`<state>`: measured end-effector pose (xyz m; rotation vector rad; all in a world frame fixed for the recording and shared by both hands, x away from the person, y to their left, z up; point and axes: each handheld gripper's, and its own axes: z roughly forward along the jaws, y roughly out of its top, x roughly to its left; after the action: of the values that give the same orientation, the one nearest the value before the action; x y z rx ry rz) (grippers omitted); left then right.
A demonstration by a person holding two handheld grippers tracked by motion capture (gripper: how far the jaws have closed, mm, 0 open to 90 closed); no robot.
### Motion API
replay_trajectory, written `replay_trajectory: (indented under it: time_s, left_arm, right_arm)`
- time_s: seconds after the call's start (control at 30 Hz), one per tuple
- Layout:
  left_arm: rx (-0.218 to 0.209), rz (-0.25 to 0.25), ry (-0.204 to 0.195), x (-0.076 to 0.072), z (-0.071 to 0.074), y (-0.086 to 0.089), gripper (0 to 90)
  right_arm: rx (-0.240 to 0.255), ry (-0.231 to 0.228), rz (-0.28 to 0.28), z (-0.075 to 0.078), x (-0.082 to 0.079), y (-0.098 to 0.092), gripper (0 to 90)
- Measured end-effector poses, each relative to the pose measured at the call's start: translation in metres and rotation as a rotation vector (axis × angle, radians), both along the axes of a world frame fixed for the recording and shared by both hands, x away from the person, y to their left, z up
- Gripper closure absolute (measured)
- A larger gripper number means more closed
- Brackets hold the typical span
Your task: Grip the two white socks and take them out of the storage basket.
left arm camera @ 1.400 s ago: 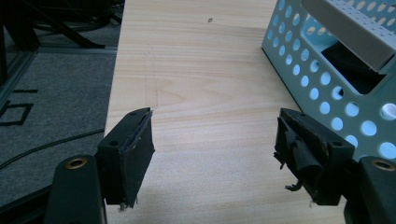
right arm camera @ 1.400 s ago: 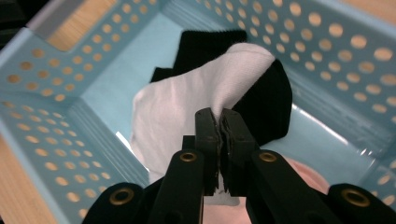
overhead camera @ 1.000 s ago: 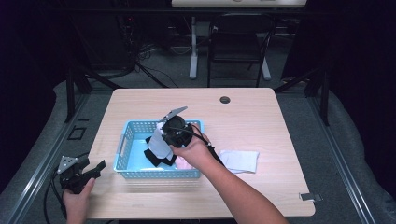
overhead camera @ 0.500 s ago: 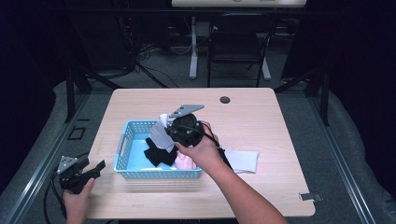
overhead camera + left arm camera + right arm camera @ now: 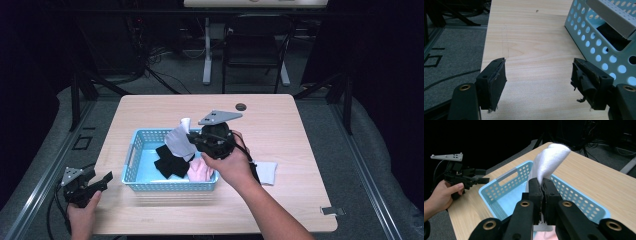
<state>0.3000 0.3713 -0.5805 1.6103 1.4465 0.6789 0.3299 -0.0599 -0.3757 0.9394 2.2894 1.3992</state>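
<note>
above basket point(image 5: 506, 195), right claw point(image 5: 542, 185) pinches white sock point(image 5: 550, 157).

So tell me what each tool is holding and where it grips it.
The right tool is shut on a white sock, pinching it near one end, above the blue basket. The left tool is open, holding nothing.

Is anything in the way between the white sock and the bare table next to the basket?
Nothing visible. The right hand-held gripper is shut on the white sock and holds it above the blue basket, higher than its wall. The table beside the basket lies bare.
</note>
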Motion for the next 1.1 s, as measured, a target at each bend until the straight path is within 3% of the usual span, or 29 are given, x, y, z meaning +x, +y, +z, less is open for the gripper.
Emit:
replay_trajectory:
  time_s: [0.2, 0.57, 0.83, 1.1]
  left_arm:
    - [0.001, 0.003, 0.007, 0.000, 0.000, 0.001, 27.8]
    - [-0.004, 0.009, -0.004, 0.000, 0.001, 0.000, 27.8]
    - [-0.001, 0.011, 0.000, 0.000, 0.001, 0.001, 27.8]
    - [-0.001, 0.010, 0.002, 0.000, 0.001, 0.001, 27.8]
  right_arm:
    - [0.000, -0.004, -0.024, 0.007, -0.007, -0.022, 87.0]
    - [-0.004, -0.019, -0.130, 0.013, -0.029, -0.078, 87.0]
    - [0.017, 0.000, -0.214, 0.002, -0.040, -0.113, 86.9]
    - [0.008, 0.023, -0.272, -0.019, -0.042, -0.128, 86.9]
